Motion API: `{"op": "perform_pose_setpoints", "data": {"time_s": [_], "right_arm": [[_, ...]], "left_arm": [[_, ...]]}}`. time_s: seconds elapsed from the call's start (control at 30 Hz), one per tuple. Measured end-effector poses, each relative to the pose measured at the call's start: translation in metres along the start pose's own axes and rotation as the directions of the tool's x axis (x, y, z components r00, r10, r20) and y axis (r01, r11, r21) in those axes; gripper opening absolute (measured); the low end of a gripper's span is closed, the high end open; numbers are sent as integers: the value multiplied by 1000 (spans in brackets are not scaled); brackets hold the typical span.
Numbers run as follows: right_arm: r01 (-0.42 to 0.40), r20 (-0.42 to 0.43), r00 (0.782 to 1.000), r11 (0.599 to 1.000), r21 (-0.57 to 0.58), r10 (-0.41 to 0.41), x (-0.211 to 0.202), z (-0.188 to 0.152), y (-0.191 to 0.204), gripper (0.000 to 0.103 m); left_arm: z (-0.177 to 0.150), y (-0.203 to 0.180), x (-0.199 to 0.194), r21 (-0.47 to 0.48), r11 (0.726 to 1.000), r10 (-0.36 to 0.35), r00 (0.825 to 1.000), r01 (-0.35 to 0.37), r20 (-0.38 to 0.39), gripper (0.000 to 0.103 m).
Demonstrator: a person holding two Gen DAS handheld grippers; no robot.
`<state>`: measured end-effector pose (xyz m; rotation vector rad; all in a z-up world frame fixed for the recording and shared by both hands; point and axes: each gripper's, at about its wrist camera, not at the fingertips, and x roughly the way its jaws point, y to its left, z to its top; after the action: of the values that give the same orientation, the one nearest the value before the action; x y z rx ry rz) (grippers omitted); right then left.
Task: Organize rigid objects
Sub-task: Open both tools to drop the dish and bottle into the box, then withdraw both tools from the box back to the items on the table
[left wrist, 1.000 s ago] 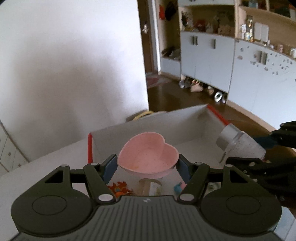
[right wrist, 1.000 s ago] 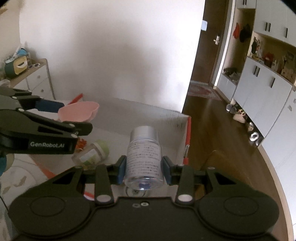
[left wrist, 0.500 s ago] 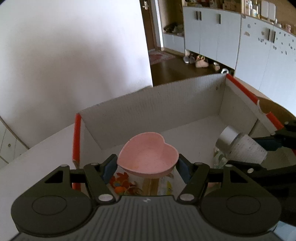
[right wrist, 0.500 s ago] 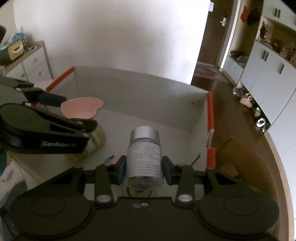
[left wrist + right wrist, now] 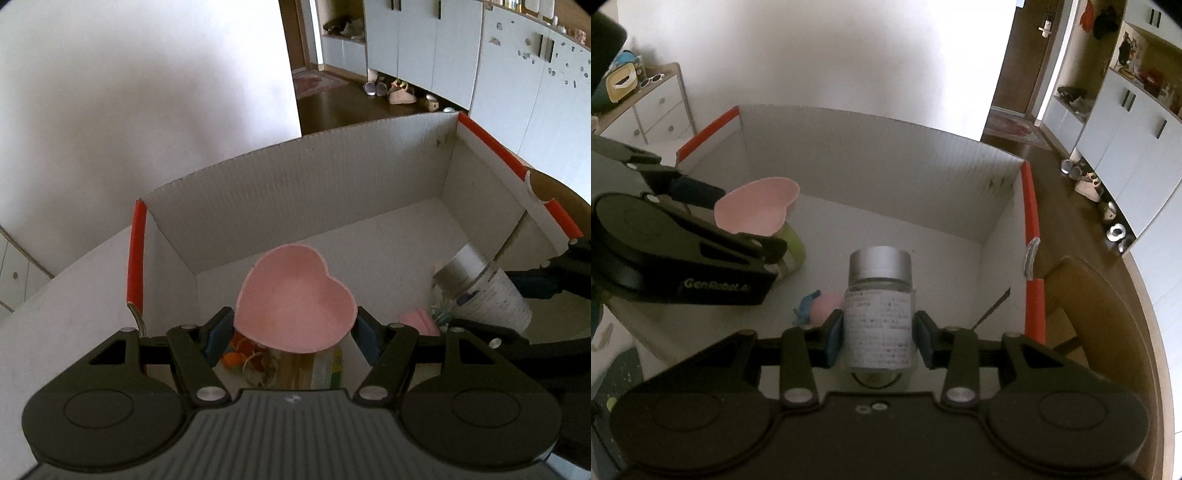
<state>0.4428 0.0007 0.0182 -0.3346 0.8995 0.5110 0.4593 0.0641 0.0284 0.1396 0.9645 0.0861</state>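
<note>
My left gripper (image 5: 293,328) is shut on a pink heart-shaped bowl (image 5: 295,301) and holds it inside the white cardboard box (image 5: 295,184), above the box floor. The bowl also shows in the right wrist view (image 5: 757,206). My right gripper (image 5: 877,336) is shut on a clear jar with a silver lid and a printed label (image 5: 877,310), held over the right part of the box (image 5: 879,158). The jar also shows at the right of the left wrist view (image 5: 480,288).
On the box floor lie a jar with a green lid (image 5: 792,247), a pink and blue toy (image 5: 820,304) and small orange pieces (image 5: 236,354). The box rims have red edges (image 5: 1030,210). A white drawer unit (image 5: 653,110) stands at the left; cabinets (image 5: 480,55) stand behind.
Both grippers have moved forward and down into the box with their objects. The box walls now surround the bowl and the jar.
</note>
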Motion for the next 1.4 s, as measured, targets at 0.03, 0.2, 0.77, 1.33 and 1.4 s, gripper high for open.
{"op": "perform_pose_setpoints", "data": {"time_s": [0.03,0.2,0.77,1.33,1.4], "right_arm": [[-2,0,1000,1000,2,2,0,0,-1,41],[-13,5,1000,1000,2,13,-2,1,-2,45],[-7,60,998,1000,22,5,-24,-4,-9,66],[-26,167,986,995,95,10,-94,-27,-25,86],[-32,181,983,994,104,13,-103,-32,-24,87]], "left_arm": [[0,0,0,-1,1000,0,1000,0,-5,69],[1,0,0,4,1000,-1,1000,1,-18,69],[-5,3,-15,6,1000,9,1000,-9,26,69],[-20,2,-70,-28,999,23,994,-20,106,69],[-25,1,-77,-27,999,21,993,-18,115,69]]}}
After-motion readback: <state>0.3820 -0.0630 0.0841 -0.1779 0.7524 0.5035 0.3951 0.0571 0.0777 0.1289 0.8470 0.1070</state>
